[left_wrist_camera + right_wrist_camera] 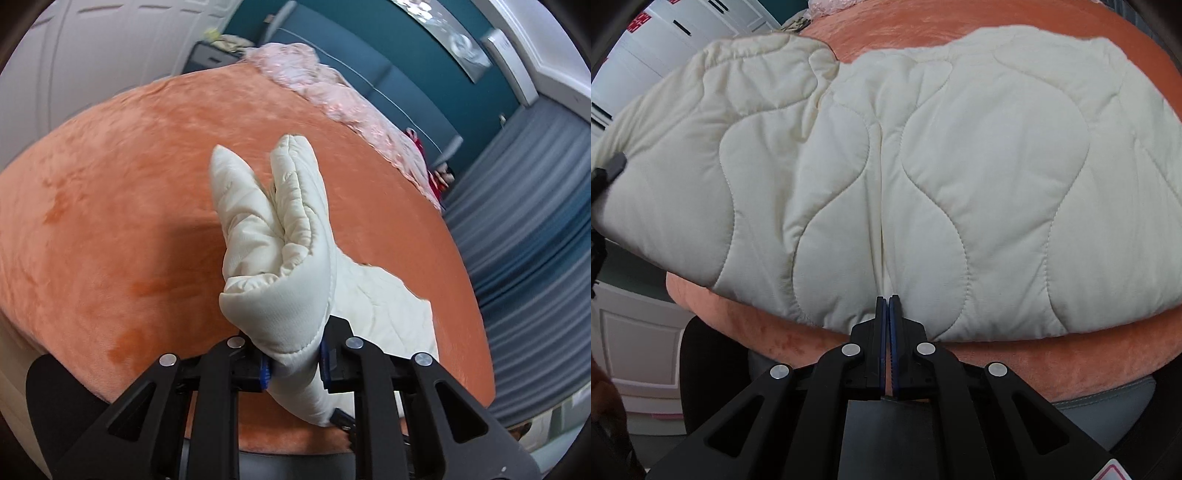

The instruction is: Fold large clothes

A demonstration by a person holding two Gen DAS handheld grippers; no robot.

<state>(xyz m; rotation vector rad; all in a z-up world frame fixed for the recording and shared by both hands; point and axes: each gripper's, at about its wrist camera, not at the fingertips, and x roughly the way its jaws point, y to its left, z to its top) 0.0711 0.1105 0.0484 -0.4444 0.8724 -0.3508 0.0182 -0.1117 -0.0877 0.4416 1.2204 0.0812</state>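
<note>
Across an orange plush bed lies a cream quilted jacket, spread wide, its hem at the near edge. Left gripper pinches a bunched, padded fold of it, raised off the bed. Right gripper is closed at the hem; whether cloth is caught there is unclear. To fold well, the raised part probably wants carrying across evenly, the hem pinned flat. Beyond: a pink blanket at the far edge, teal wall, white wardrobe doors.

2 claws, 1 cream quilted jacket, 1 orange blanket, 1 pink quilt.
</note>
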